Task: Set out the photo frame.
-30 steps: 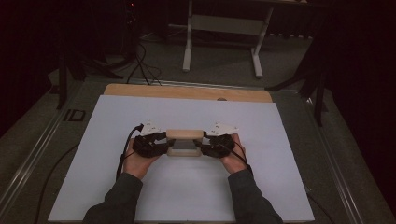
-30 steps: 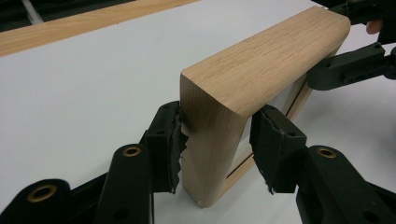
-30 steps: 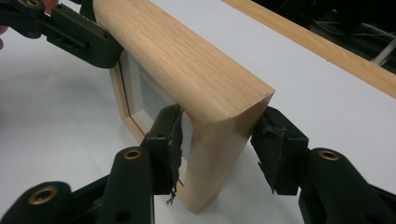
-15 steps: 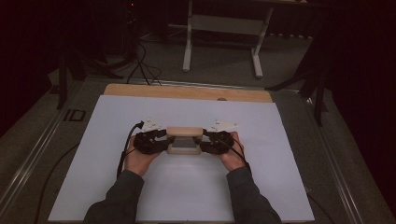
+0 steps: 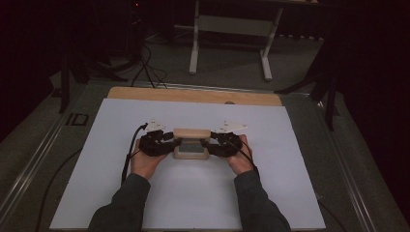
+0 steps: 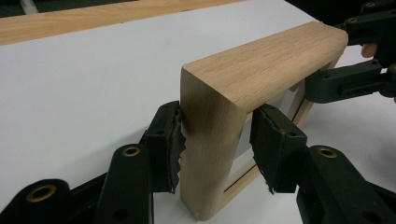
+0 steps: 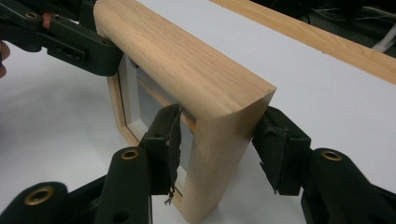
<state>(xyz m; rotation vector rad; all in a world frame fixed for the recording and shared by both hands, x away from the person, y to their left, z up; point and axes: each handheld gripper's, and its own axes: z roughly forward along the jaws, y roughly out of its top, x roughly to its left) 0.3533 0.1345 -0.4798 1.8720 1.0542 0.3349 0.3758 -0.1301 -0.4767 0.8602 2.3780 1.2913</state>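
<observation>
Wooden frame [image 5: 192,143] stands upright on its edge mid-counter, on the white sheet [image 5: 270,193] covering the counter [image 5: 193,95], with one of your claws at each end.

Left claw [image 5: 170,143]: jaws straddle the frame's left upright. In the left gripper view the outer pad [image 6: 173,144] touches the wood [image 6: 219,140]; the inner pad [image 6: 271,149] stands just off it. So not clamped, jaws at mid width around the post.

Right claw [image 5: 207,144]: same story at the other end. In the right gripper view the inner pad [image 7: 169,144] sits against the glazed face, the outer pad [image 7: 275,149] is just beside the wood [image 7: 219,154], and a gap is visible. Not gripping.

The step looks like steadying or letting go of the standing frame. To do it well:
- Keep both hands level so the frame stays vertical; it rests on a narrow edge and will likely tip if one side nudges first.
- If releasing, open both claws evenly and back straight out along the frame's length, not sideways.
- If regripping, squeeze on the wood uprights, not on the pane.
- Watch the frayed pad edges; they could snag the corner.

Writing: no brand or label can be read on the frame or claws. There is a dark mark [image 5: 76,119] on the floor left of the counter; it looks like "ID", but that is not certain.
</observation>
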